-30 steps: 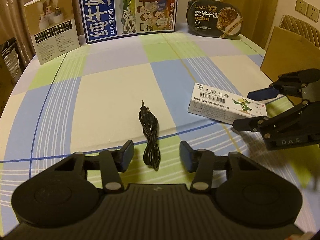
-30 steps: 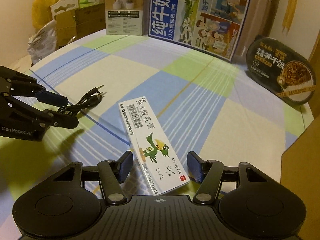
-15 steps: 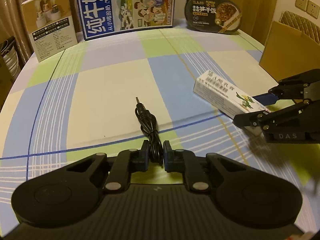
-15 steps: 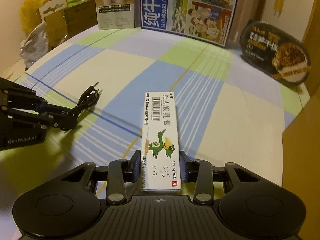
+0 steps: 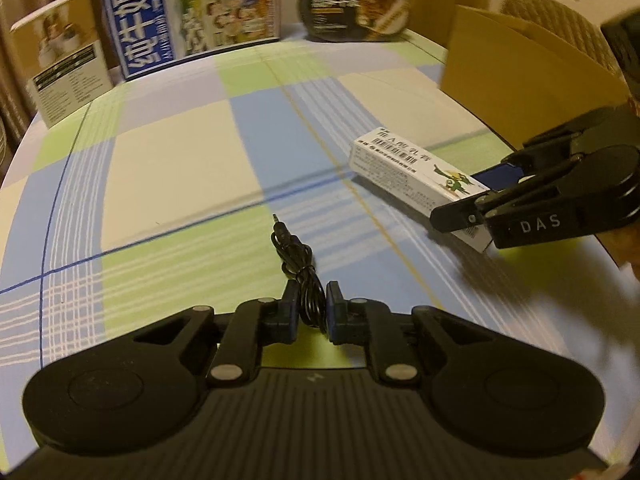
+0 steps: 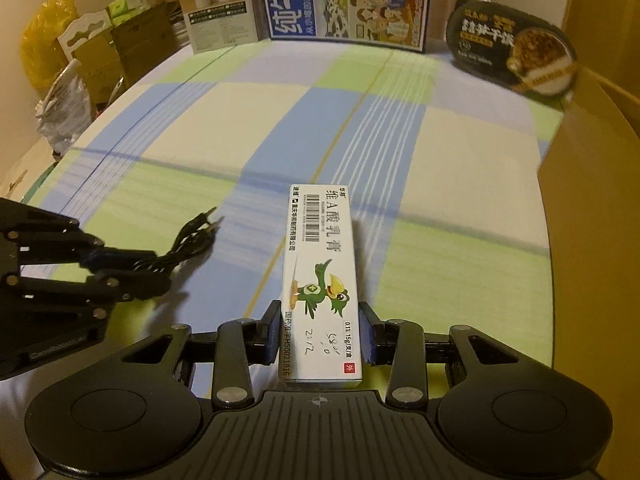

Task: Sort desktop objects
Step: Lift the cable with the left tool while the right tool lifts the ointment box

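Your left claw (image 5: 310, 312) is pinching the near end of the black audio cable (image 5: 298, 256), both pads pressed against the bundled loop. The rest of the cord is trailing forward over the checkered cloth on the desk (image 5: 172, 168), plug tips pointing away from you. From the right wrist view you're seeing that same claw (image 6: 132, 270) coming in from the left edge with the cable (image 6: 192, 236) sticking out toward the middle of the desk.

Your right claw (image 6: 320, 332) is clamping the white ointment box (image 6: 322, 276) by its long sides near the close end, the bit with the handwriting and the green bird. The box is pointing straight ahead, barcode end farthest from you. Whether it's lifted or resting on the cloth, I can't really tell. In the left view the right claw (image 5: 476, 200) is showing up on the right, fingers closed around the end of that box (image 5: 408, 168).

The cable and the box are sitting near each other but not touching.

Along the far edge you're looking at a small beige product box (image 6: 218, 8), a big blue milk carton (image 6: 344, 0) standing upright, and a black oval instant-rice bowl (image 6: 512, 48) leaning on its side. A brown cardboard box (image 5: 528, 76) is standing at the right edge of the desk, just beyond the ointment box.
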Tool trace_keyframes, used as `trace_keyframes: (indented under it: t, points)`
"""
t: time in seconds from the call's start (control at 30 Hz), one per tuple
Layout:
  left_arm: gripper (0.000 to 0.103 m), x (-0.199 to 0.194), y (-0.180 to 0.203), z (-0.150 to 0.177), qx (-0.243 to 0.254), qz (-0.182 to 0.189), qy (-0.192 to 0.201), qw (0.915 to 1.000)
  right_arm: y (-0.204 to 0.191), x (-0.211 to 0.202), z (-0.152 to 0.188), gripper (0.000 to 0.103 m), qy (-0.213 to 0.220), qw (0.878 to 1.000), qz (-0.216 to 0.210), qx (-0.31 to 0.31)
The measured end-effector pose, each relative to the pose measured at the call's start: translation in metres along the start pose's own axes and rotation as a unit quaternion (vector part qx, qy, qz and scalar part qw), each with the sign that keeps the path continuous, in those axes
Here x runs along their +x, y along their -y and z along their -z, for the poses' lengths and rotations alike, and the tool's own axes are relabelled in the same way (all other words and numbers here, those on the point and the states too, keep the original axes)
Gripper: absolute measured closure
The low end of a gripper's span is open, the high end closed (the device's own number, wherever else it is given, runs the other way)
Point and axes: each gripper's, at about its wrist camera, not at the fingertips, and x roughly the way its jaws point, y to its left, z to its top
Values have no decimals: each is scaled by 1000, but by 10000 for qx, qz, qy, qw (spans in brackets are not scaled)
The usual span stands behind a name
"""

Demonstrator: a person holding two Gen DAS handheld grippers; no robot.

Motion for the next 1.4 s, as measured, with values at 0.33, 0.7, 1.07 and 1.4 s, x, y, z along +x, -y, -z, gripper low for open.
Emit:
trace_keyframes:
  t: [0.33,0.7,1.07,1.4]
  points:
    - [92,-39,30,40,-60,157,1,9999,-44,-25,72,67,190,9993,327,55]
    - [75,-38,33,45,-193,-37,131,9997,-48,-26,77,57,454,9980,443,-8]
    - [75,-21,34,39,-261,-129,-12,9996,-44,-20,72,57,574,9976,371,98]
    - [91,-21,35,39,-259,-143,-34,9996,-47,-16,68,57,659,9970,394,-27]
